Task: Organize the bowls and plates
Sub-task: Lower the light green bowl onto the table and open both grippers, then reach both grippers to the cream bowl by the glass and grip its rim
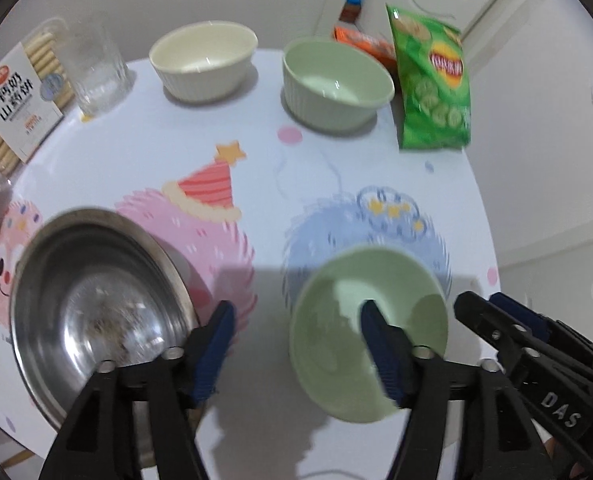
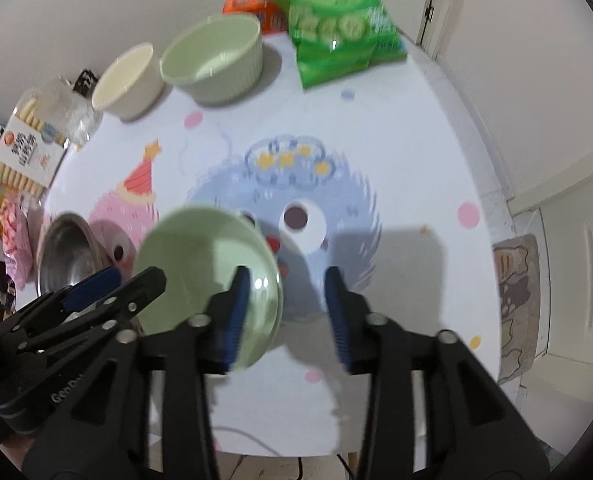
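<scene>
A small green plate lies near the table's front edge; it also shows in the right wrist view. A steel bowl sits to its left, also in the right wrist view. A cream bowl and a green bowl stand at the back, also seen from the right. My left gripper is open, its right finger over the green plate. My right gripper is open, its left finger over the plate's right rim; it also shows in the left wrist view.
A green chip bag, an orange packet, a glass and a biscuit box stand around the back and left of the cartoon-print table. A pink packet lies at the left edge.
</scene>
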Demonstrator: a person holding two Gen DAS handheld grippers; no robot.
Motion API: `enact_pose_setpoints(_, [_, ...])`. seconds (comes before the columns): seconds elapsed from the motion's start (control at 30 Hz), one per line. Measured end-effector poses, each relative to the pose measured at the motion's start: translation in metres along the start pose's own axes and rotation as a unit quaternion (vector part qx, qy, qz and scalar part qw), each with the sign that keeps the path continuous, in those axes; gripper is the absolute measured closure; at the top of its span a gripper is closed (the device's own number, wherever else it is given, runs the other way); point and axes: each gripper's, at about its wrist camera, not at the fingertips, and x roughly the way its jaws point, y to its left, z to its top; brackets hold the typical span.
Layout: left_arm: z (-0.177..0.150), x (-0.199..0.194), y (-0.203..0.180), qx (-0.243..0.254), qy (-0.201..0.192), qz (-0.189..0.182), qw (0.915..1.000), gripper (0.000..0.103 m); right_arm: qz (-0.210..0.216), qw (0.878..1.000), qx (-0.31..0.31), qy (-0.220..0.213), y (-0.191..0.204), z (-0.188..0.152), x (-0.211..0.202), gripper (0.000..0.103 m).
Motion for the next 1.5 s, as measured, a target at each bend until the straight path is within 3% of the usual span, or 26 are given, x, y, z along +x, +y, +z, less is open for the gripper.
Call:
enact_pose_setpoints(0.03, [0.005, -0.003, 0.003, -0.006, -0.002, 0.001, 1.0000, 0.016, 0.002, 1.000, -0.003, -0.004, 0.002, 0.004, -0.002, 0.054])
enact_pose_setpoints(0.13, [0.013, -0.008, 0.012, -0.022, -0.008, 0.002, 0.9997, 0.016, 0.001, 1.000, -0.017, -0.022, 0.008, 0.019, -0.013, 0.047])
enact_pose_setpoints(0.17, [0.016, -0.009, 0.016, -0.028, -0.009, 0.003, 0.9996, 0.015, 0.003, 1.000, -0.018, -0.025, 0.011, 0.023, -0.013, 0.041])
enact_pose_setpoints(0.27, [0.027, -0.011, 0.033, -0.057, -0.009, 0.008, 0.9983, 0.000, 0.015, 0.999, -0.023, -0.032, 0.017, 0.038, -0.017, 0.034])
enact_pose_setpoints(0.37, [0.040, -0.012, 0.048, -0.084, -0.015, 0.011, 0.9963, 0.000, 0.026, 0.998, -0.037, -0.035, 0.028, 0.057, -0.019, 0.033])
enact_pose_setpoints(0.47, [0.052, -0.015, 0.063, -0.101, -0.024, 0.020, 0.9944, 0.000, 0.034, 0.997, -0.054, -0.038, 0.040, 0.077, -0.019, 0.012])
enact_pose_setpoints(0.63, [0.080, -0.019, 0.085, -0.133, -0.038, 0.028, 0.9899, 0.000, 0.038, 0.994, -0.095, -0.043, 0.070, 0.116, -0.015, 0.009])
enact_pose_setpoints(0.7, [0.091, -0.019, 0.094, -0.151, -0.042, 0.029, 0.9872, 0.000, 0.046, 0.992, -0.111, -0.040, 0.081, 0.131, -0.012, 0.000])
enact_pose_setpoints(0.93, [0.126, -0.004, 0.121, -0.217, -0.038, 0.025, 0.9750, 0.000, 0.057, 0.983, -0.174, -0.026, 0.120, 0.187, 0.013, 0.000])
enact_pose_setpoints(1.1, [0.145, 0.021, 0.140, -0.279, -0.022, -0.009, 0.9599, 0.000, 0.074, 0.977, -0.202, 0.004, 0.143, 0.225, 0.044, 0.000])
enact_pose_setpoints(1.3, [0.155, 0.049, 0.149, -0.325, -0.008, -0.008, 0.9458, 0.000, 0.079, 0.966, -0.242, 0.035, 0.167, 0.247, 0.081, 0.000])
enact_pose_setpoints(1.5, [0.166, 0.062, 0.149, -0.341, -0.014, 0.011, 0.9398, 0.000, 0.090, 0.961, -0.253, 0.062, 0.179, 0.258, 0.112, 0.000])
